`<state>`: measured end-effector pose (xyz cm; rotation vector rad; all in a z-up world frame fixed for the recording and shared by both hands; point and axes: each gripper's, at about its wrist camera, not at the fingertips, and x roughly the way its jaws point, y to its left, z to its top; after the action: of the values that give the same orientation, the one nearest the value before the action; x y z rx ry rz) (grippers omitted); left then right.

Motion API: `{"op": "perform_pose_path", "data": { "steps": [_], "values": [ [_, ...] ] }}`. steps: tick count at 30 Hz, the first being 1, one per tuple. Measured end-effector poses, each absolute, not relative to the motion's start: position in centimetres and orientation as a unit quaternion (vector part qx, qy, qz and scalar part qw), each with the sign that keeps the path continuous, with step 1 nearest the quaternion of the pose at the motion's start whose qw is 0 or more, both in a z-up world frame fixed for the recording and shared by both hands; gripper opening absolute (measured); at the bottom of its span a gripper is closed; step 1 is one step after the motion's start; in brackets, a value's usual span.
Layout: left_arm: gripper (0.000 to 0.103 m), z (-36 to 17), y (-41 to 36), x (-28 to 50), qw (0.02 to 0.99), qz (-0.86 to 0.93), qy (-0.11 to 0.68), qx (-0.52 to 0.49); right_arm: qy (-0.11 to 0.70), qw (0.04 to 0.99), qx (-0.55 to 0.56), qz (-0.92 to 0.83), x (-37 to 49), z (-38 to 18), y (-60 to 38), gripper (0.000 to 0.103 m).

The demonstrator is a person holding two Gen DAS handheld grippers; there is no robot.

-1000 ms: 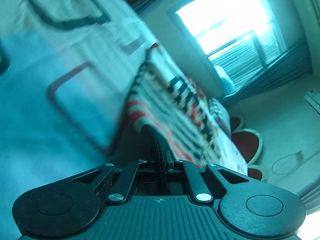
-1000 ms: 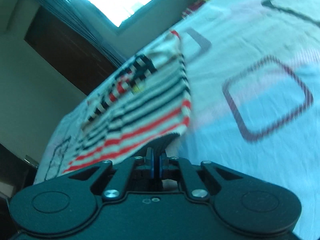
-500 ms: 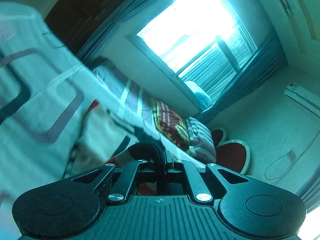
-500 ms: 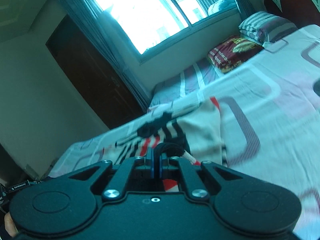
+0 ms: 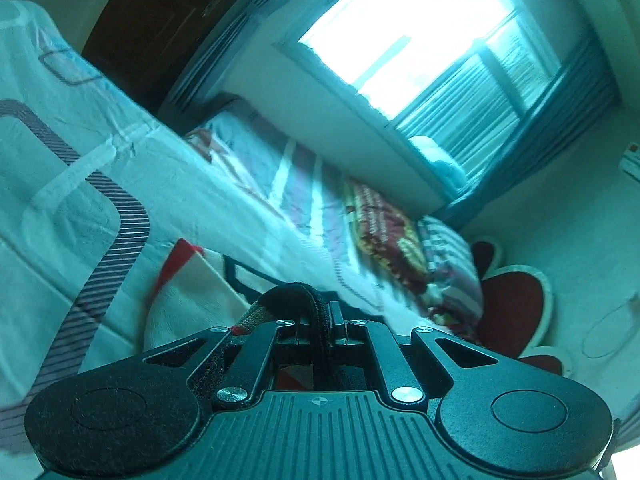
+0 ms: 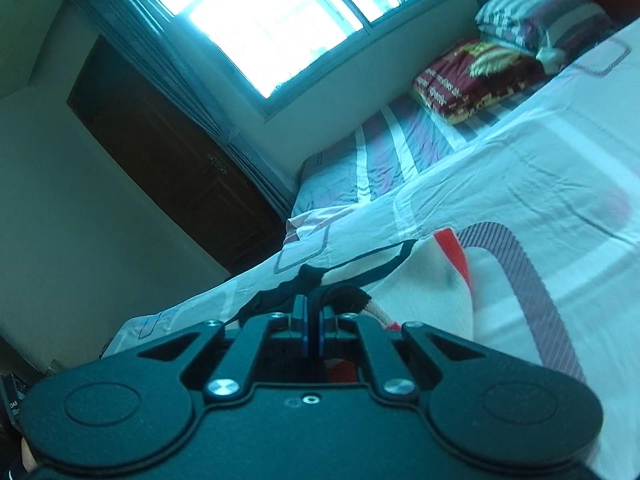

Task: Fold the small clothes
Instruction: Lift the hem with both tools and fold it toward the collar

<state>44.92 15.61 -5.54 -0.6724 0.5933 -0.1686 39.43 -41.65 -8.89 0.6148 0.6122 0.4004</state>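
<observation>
Ahead of both claws, patterned bedsheet [image 6: 520,168]. On it, just beyond the fingertips, cream garment [image 6: 424,280] lying flat. Left gripper [image 5: 325,320] and right gripper [image 6: 313,312] each clamped on its dark hem.

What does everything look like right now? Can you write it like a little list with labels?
place: bed with patterned sheet
garment: striped top, lying on the sheet, pale side up
left gripper: shut on the top's dark edge
right gripper: shut on the top's dark edge
pillows: at the far end of the bed
blanket: red, folded, beside the pillows
window: bright, behind the bed
</observation>
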Motion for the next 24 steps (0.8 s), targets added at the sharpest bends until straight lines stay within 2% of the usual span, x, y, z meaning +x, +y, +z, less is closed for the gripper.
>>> {"op": "perform_pose_path", "data": {
  "steps": [2, 9, 11, 12, 14, 15, 19, 20, 24],
  "values": [
    [0.005, -7.1, 15.5, 47.1, 0.891, -0.062, 0.323, -0.313, 0.305, 0.879, 0.313, 0.191, 41.4, -10.3, -41.7, 0.006],
    [0.006, -10.5, 14.8, 51.2, 0.885, -0.061, 0.342, -0.31, 0.332, 0.868, 0.319, 0.188, 46.2, -14.6, -40.9, 0.009],
    [0.006, -10.9, 14.6, 51.7, 0.885, -0.059, 0.346, -0.306, 0.322, 0.87, 0.326, 0.184, 46.5, -15.2, -41.1, 0.023],
    [0.01, -11.3, 14.6, 51.8, 0.882, -0.059, 0.348, -0.312, 0.314, 0.869, 0.335, 0.187, 46.5, -15.5, -41.3, 0.025],
    [0.037, -12.0, 14.9, 52.0, 0.88, -0.07, 0.333, -0.331, 0.302, 0.865, 0.351, 0.19, 46.5, -15.8, -41.8, 0.033],
    [0.041, -12.3, 15.0, 52.1, 0.879, -0.076, 0.324, -0.341, 0.295, 0.866, 0.355, 0.191, 46.5, -15.8, -42.0, 0.037],
    [0.074, -11.7, 14.4, 52.3, 0.887, -0.082, 0.3, -0.341, 0.277, 0.876, 0.351, 0.182, 46.0, -15.3, -42.6, 0.052],
    [0.077, -11.3, 14.1, 52.3, 0.892, -0.08, 0.295, -0.332, 0.272, 0.878, 0.35, 0.178, 45.8, -15.1, -42.8, 0.053],
    [0.077, -9.5, 13.4, 52.4, 0.917, -0.072, 0.3, -0.252, 0.265, 0.893, 0.316, 0.181, 45.1, -13.9, -43.1, 0.054]
  ]
}}
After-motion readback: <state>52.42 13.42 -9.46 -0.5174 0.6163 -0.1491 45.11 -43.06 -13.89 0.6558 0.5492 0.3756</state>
